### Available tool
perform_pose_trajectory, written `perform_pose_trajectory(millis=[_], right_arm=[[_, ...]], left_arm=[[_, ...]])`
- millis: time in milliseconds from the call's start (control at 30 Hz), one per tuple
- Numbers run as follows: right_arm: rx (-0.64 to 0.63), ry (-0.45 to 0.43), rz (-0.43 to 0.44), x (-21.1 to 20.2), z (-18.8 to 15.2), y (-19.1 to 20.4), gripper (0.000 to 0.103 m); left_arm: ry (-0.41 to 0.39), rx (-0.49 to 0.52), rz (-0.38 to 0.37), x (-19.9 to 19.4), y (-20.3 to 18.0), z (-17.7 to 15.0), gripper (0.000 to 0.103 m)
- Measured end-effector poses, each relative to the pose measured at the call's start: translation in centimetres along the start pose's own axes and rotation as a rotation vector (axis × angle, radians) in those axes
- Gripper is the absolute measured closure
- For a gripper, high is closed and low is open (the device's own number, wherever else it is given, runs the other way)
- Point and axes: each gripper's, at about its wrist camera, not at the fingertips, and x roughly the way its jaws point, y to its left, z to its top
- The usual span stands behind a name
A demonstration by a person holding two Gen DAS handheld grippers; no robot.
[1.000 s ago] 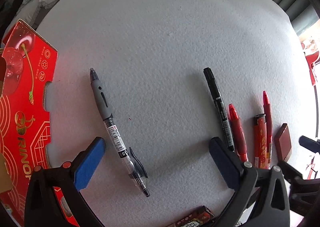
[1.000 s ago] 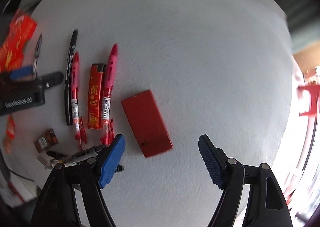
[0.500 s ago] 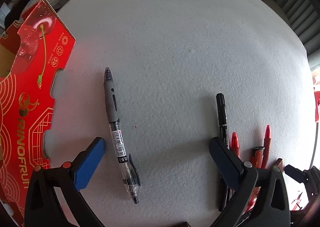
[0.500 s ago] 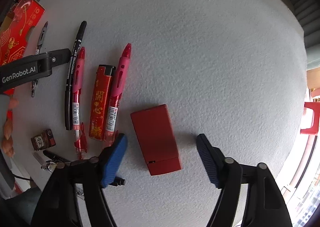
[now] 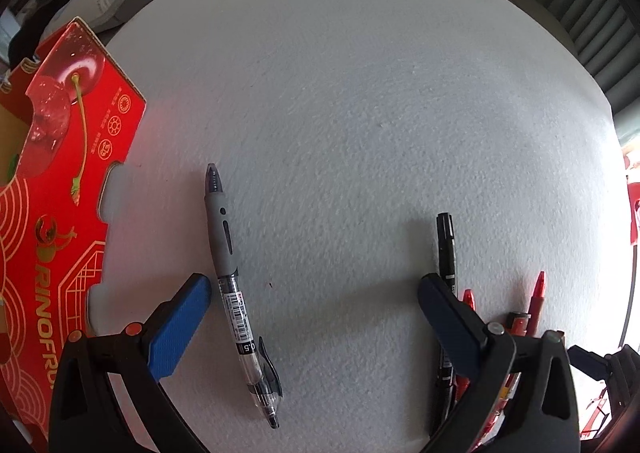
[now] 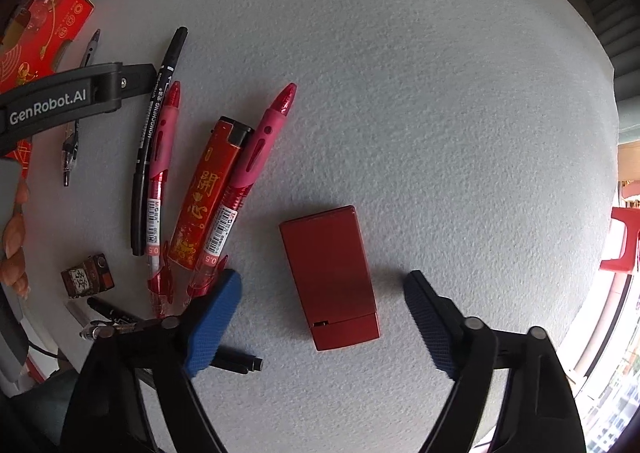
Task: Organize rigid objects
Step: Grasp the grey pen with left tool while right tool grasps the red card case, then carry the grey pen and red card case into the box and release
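- Work surface: a white foam board (image 6: 400, 93) carries all the items; a red printed fruit carton (image 5: 60, 213) lies at its 9 o'clock edge in the left wrist view.
- Left gripper (image 5: 316, 317): jaws stand wide apart and hold nothing. It hangs above the board, pointing steeply down.
- Grey-grip gel pen (image 5: 236, 293): lies flat on the board just inside the left blue pad (image 5: 180, 329), apart from it, tip toward 12 o'clock.
- Right gripper (image 6: 324, 321): jaws are closing, with the lower part of the red box between them; neither pad touches it, and board shows on both sides of it.
- Red box (image 6: 330, 277): flat on the board, long side running from 12 to 6 o'clock, standing apart from the pens.
- Pen group at 10 o'clock of the red box, side by side and fanned: black marker (image 6: 154, 141), red gel pen (image 6: 160, 185), red lighter (image 6: 206, 193) and a second red gel pen (image 6: 252, 177), the lighter touching the latter.
- Small dark printed block (image 6: 88, 277): at 9 o'clock of the red box, near the board's edge.
- The left gripper's black body (image 6: 60, 101) crosses the right wrist view at 10 o'clock, over the grey-grip pen.
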Motion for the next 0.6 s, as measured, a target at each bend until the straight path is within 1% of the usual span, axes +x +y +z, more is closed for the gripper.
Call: perform_pose_trajectory(millis=[33,67,100,133,200,233,267,300,333,367,400,433,467,500,600], right_arm=[[0.003,-0.003,-0.002,-0.3,-0.2,0.0,0.033],[0.009,-0.007,-0.005,-0.5,-0.3,-0.1,0.04],[0.013,-0.008,-0.007,-0.5,-0.6,0.1,0.046],[0.018,-0.008,-0.007,-0.7,-0.6,0.0,0.049],[0.02,-0.002,-0.015,-0.9,-0.7,0.2,0.065],[0.018,-0.001,-0.018,-1.0,-0.8,0.3,0.066],[0.013,0.003,-0.032,-1.0,-0.9,0.6,0.066],[0.012,0.002,-0.041,-1.1,-0.9,0.7,0.066],[0.016,0.003,-0.051,-1.1,-1.2,1.0,0.066],[0.029,0.006,-0.059,-1.2,-1.4,1.1,0.066],[0.045,0.007,-0.058,-1.2,-1.7,1.2,0.066],[0.084,0.005,-0.046,-1.5,-2.3,1.0,0.066],[0.116,0.0,-0.028,-1.7,-3.2,0.9,0.066],[0.148,-0.006,-0.007,-2.0,-3.7,0.6,0.067],[0.249,-0.029,0.052,-3.1,-5.9,0.0,0.067]], left_arm=[[0.003,0.006,-0.002,-0.3,0.1,0.2,0.001],[0.007,0.02,-0.004,-0.7,0.2,0.4,0.001],[0.011,0.027,-0.006,0.0,0.1,0.5,0.001],[0.014,0.035,-0.008,-0.3,0.2,0.6,0.002],[0.015,0.062,-0.014,-0.8,0.1,0.9,0.007],[0.014,0.077,-0.018,-1.0,-0.2,0.9,0.009],[0.009,0.098,-0.021,-1.5,-0.5,1.0,0.016],[0.004,0.116,-0.027,-1.6,-1.5,1.4,0.027],[-0.003,0.146,-0.038,-1.9,-2.1,1.5,0.035],[-0.01,0.19,-0.05,-2.6,-2.3,1.5,0.06],[-0.003,0.231,-0.067,-3.2,-2.5,1.5,0.089],[0.013,0.252,-0.083,-3.3,-2.6,1.5,0.092],[0.038,0.267,-0.113,-3.8,-2.4,1.6,0.092],[0.049,0.27,-0.127,-3.9,-2.2,1.6,0.092],[0.065,0.283,-0.142,-5.2,-1.1,0.9,0.092]])
